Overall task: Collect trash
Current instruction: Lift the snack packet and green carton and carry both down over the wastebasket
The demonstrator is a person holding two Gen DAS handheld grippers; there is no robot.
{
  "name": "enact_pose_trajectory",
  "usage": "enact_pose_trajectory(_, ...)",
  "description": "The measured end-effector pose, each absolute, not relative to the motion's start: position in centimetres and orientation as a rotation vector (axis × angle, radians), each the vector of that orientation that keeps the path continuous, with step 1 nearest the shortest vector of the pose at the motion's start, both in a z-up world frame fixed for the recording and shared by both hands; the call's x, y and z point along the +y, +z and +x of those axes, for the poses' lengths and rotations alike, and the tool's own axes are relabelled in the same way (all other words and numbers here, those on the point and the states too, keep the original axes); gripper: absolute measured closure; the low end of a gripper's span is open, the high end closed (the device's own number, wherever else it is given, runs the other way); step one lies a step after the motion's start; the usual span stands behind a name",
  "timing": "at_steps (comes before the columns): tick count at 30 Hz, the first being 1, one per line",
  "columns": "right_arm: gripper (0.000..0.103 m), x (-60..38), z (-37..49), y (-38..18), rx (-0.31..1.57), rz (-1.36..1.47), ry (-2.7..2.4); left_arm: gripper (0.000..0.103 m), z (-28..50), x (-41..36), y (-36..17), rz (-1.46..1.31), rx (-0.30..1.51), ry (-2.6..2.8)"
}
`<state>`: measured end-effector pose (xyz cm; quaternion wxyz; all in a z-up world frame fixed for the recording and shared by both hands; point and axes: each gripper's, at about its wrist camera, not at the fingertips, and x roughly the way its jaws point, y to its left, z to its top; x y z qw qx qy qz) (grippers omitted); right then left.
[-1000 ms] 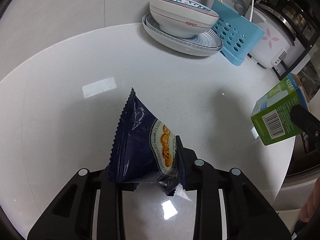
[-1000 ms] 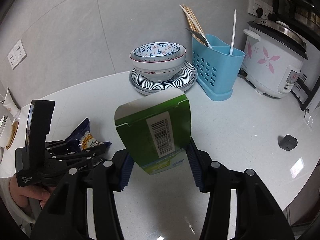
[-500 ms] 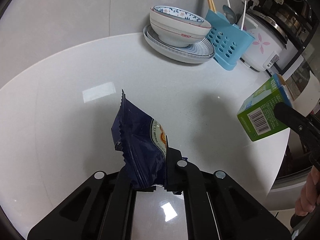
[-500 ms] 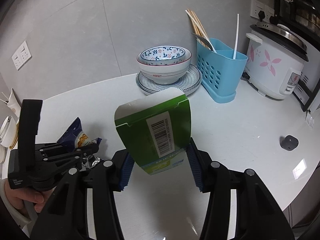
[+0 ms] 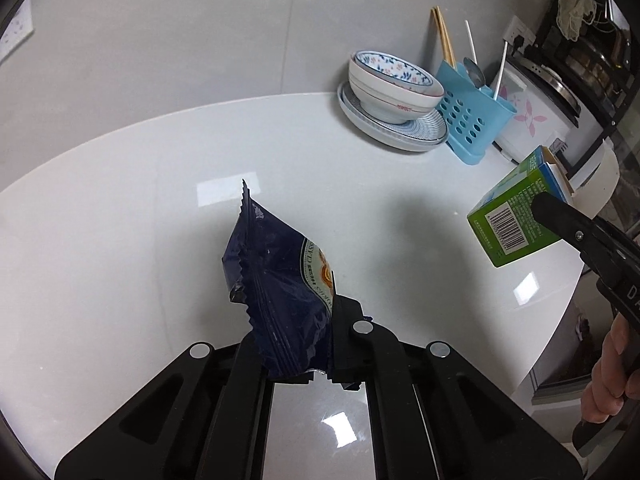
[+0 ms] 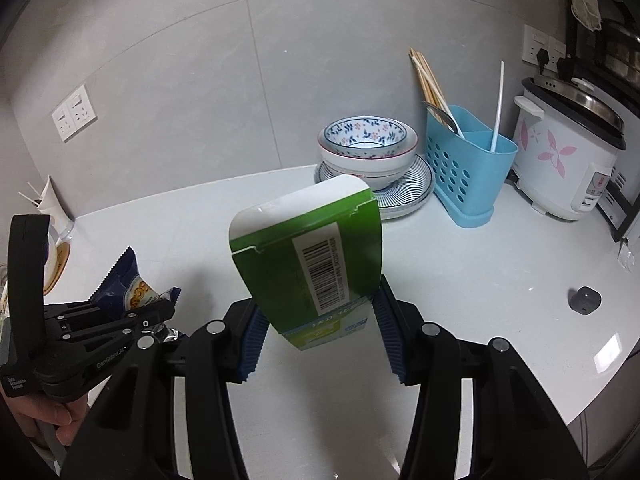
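Now left gripper [image 5: 296, 344] pinches blue wrapper [image 5: 280, 280], right gripper [image 6: 318, 328] clamps green carton [image 6: 308, 256]

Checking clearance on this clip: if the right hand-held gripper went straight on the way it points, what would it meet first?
Probably the bare white countertop, short of the stacked bowls. The right hand-held gripper angles downward, shut on the green carton, whose flap leads. Depth is unclear.

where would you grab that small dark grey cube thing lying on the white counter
Take the small dark grey cube across its two opposite flat sides, coming straight down from above: it sits low and alone on the white counter, with clear space all round.
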<state>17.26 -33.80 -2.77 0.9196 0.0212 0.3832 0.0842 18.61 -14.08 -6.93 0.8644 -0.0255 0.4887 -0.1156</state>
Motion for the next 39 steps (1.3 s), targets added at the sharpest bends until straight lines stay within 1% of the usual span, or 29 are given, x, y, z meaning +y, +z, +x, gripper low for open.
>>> enact_pose_trajectory(9, 0.055, -31.5, 15.2, -1.7, 0.783, 0.035, 0.223, 0.101, 14.9, -11.9, -4.7, -0.058, 0.991, -0.172)
enact_pose_trajectory(18, 0.055, -29.6, 12.6, -1.2, 0.775, 0.012, 0.275, 0.101, 11.9, -9.4, -3.6, -0.103, 0.987, -0.111)
enact_pose_trajectory(30, 0.055, -28.3, 8.1, -1.6, 0.781, -0.029, 0.340, 0.101, 6.9, -7.7, -3.9, -0.154, 0.996, -0.069)
enact_pose_trajectory(39, 0.055, -28.1, 4.7, -3.4, 0.807, -0.046, 0.381, 0.101, 2.6, -6.9, -4.8, -0.186, 1.003, -0.049)
